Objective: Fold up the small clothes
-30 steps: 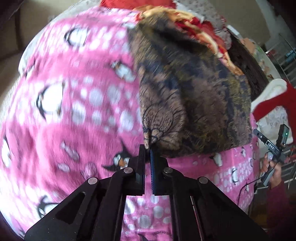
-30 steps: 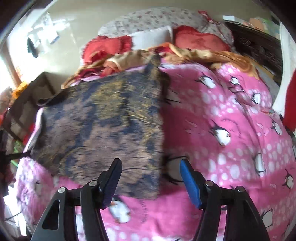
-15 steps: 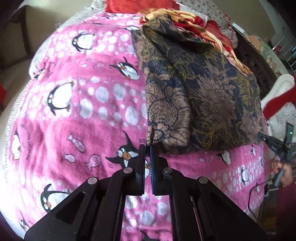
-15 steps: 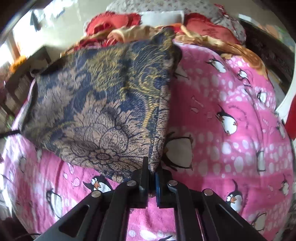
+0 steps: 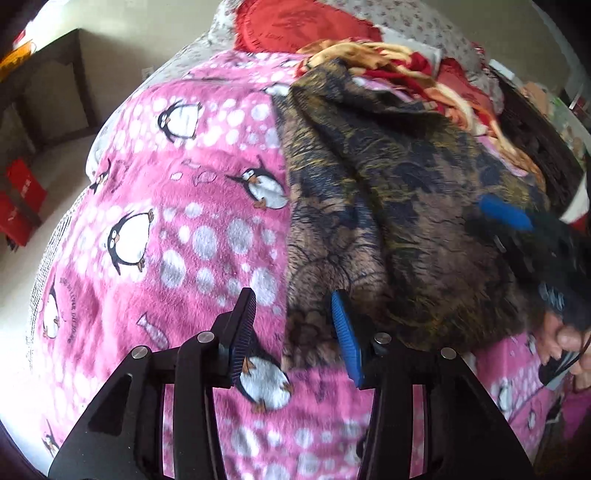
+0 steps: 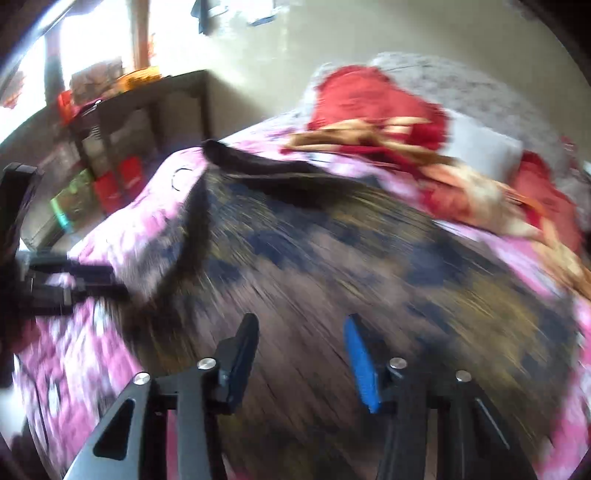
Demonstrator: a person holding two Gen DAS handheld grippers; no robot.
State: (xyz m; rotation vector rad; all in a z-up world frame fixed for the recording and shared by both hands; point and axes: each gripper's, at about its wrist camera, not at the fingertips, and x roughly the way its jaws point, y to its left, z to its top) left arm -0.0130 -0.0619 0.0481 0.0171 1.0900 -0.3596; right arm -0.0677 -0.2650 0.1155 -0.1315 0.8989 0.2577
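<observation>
A brown, navy and gold patterned cloth [image 5: 399, 229] lies folded on the pink penguin blanket [image 5: 177, 229]; it fills the blurred right wrist view [image 6: 332, 266]. My left gripper [image 5: 291, 314] is open and empty, its jaws astride the cloth's near left corner. My right gripper [image 6: 299, 336] is open and empty just above the cloth; it also shows at the right of the left wrist view [image 5: 517, 229], over the cloth's right side.
A heap of red and gold clothes [image 5: 406, 74] and red pillows [image 5: 295, 26] lie at the far end of the bed. A dark shelf unit [image 6: 122, 155] with red boxes stands left of the bed. The bed edge drops to the floor at left [image 5: 48, 177].
Both grippers were shut on the cloth's near corners half a second ago; both have opened and let go. The cloth now lies on the blanket, and the right gripper moves fast over it.
</observation>
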